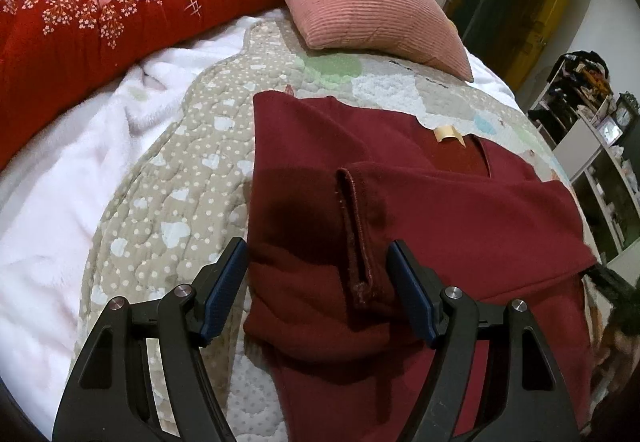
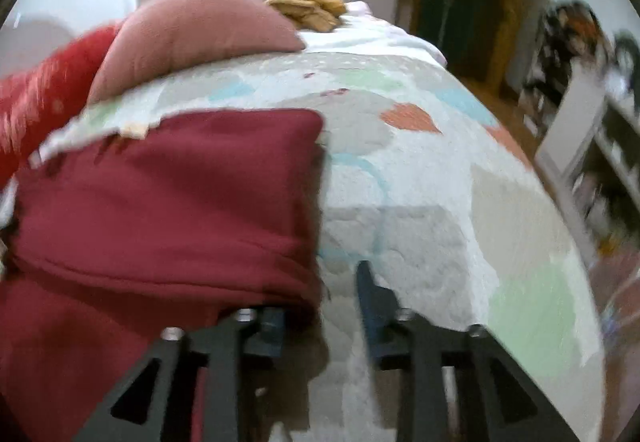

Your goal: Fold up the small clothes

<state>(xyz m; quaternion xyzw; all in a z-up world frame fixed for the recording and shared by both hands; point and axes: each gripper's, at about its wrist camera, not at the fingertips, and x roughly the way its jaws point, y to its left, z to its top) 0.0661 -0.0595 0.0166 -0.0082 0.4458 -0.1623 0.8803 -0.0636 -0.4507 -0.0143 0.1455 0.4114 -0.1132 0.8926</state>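
bare quilt point(image 2: 440, 222) lies open right of the garment point(image 2: 160, 202); pink pillow point(image 1: 368, 2) blocks beyond.

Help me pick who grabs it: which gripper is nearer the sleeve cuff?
Left. The left gripper straddles the sleeve cuff, jaws open. The right gripper sits at the shirt's right edge.

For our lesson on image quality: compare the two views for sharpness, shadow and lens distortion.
Left wrist view: sharp; the open left tongs cast a dark shadow on the maroon garment; fisheye bends the quilt. Right wrist view: motion-blurred throughout, shelves smeared, right tongs soft.
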